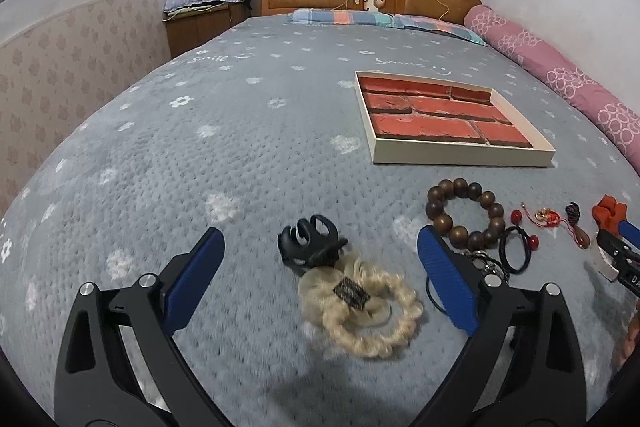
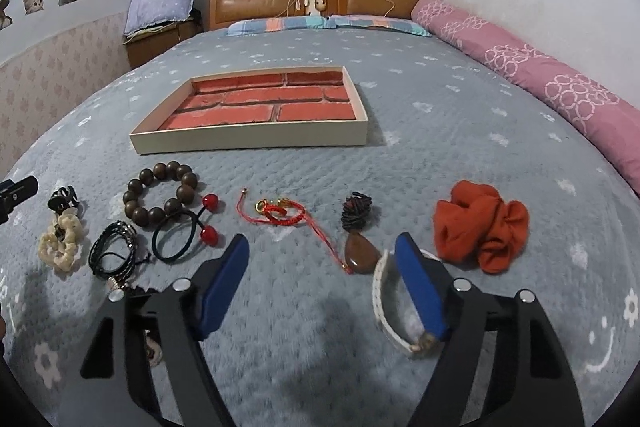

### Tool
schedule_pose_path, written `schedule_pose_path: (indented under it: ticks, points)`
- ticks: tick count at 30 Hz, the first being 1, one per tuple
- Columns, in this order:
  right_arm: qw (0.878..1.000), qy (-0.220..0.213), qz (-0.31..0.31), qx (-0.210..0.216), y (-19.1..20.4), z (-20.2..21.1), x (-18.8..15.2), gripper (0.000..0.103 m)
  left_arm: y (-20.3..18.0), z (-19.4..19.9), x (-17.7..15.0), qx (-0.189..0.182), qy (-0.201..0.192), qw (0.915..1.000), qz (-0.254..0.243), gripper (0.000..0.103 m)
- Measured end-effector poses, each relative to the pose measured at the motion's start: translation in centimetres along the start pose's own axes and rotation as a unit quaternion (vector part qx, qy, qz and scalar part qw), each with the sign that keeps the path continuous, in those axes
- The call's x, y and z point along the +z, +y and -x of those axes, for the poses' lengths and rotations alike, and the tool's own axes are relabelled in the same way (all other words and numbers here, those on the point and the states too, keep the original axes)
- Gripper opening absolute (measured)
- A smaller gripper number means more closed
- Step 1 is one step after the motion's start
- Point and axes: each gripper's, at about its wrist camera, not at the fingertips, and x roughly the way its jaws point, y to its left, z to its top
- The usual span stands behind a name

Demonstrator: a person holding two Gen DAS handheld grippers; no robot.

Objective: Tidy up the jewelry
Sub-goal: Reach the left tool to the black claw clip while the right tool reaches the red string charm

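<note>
The left gripper [image 1: 320,259] is wide open, with nothing pinched. Right between its blue pads lie a black hair claw [image 1: 309,243] and a fluffy cream scrunchie [image 1: 362,303], touching each other on the bed blanket [image 1: 168,163]. The clip looks hard and smooth, so it could slip; I think its thick middle is the best place to grab. The scrunchie looks soft and light, so any side of its ring should squash and hold. The right gripper [image 2: 322,269] has its pads apart too, and nothing is squeezed. A white band [image 2: 382,301] lies under its right pad; I cannot tell if they touch. It looks thin and bendy, so grab across the strap. Just ahead is a brown stone pendant [image 2: 360,255], smooth and likely slippery. Farther out are a wooden bead bracelet [image 2: 160,193], round and rolly, and an orange scrunchie [image 2: 482,227]. Beyond them all waits the empty brick-pattern tray [image 2: 256,143].
</note>
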Motion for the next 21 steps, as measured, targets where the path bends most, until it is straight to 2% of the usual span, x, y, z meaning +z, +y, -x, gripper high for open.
schedule_pose_path:
  ticks: [9,21]
  points:
    - [1.000,0.029,0.008,0.009,1.2,-3.8,1.6,0.059,0.8,-2.6,0.5,0.002,0.017,0.9998,-0.005,0.094]
    - [0.997,0.077,0.017,0.009,2.4,-7.9,2.4,0.059,1.1,-5.7,0.3,-0.008,0.046,0.9989,0.003,0.094]
